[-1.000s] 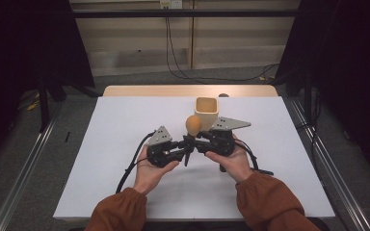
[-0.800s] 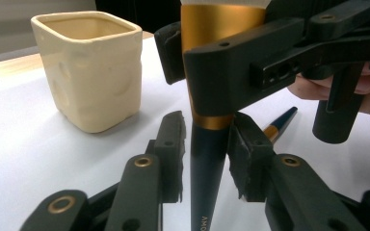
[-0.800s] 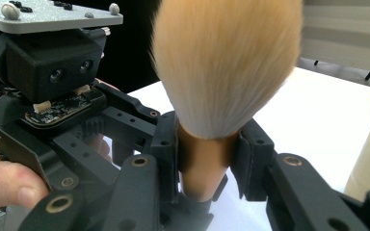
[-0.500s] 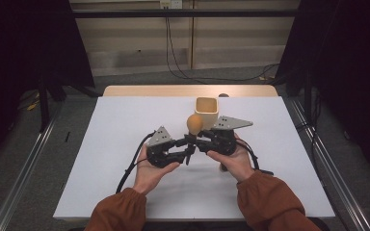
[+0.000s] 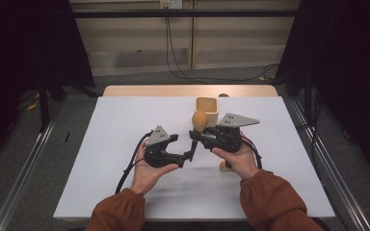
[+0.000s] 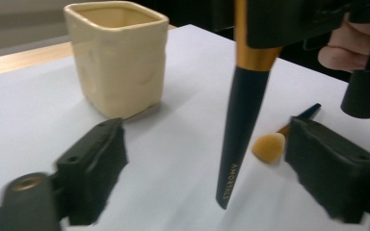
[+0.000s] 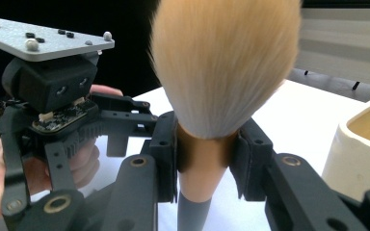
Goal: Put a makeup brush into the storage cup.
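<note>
Left gripper view reveals a small brush (image 6: 269,147) behind the held brush (image 6: 238,110).

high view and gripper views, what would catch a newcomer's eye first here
A big makeup brush with a fluffy tan head stands clamped at its neck in the right gripper over the middle of the white table. The left gripper, jaws just opened, flanks its dark handle without touching. A cream square cup sits just behind.
</note>
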`<state>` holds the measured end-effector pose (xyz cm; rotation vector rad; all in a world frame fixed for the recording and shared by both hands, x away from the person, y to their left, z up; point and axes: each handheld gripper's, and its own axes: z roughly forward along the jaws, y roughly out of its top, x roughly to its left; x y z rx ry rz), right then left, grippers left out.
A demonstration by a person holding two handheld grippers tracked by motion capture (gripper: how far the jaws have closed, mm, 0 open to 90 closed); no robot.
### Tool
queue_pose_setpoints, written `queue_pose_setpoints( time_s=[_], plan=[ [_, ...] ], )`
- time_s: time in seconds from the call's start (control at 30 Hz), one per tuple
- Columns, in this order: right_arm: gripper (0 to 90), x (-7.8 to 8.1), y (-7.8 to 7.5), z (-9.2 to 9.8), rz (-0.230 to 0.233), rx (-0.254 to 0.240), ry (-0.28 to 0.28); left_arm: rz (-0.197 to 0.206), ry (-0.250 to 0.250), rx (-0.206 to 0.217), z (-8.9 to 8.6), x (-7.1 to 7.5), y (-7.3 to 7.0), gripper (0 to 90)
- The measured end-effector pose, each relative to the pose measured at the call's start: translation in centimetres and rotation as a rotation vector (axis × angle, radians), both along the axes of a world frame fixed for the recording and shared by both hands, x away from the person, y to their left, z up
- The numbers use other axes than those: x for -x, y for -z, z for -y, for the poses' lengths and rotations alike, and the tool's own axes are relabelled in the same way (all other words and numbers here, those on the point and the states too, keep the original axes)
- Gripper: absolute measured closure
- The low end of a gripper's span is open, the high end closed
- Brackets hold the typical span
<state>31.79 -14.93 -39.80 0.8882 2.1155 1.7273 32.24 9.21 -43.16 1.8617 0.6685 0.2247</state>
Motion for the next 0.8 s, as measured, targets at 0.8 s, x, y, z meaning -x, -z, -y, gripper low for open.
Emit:
queue_pose_setpoints(
  time_s=[0.8],
  plan=[
    [66.4,-0.1,-0.5,1.8,0.010,-0.014,0.063,0.087,-0.147,0.006,-6.0,1.2,-0.5,2.8]
  ],
)
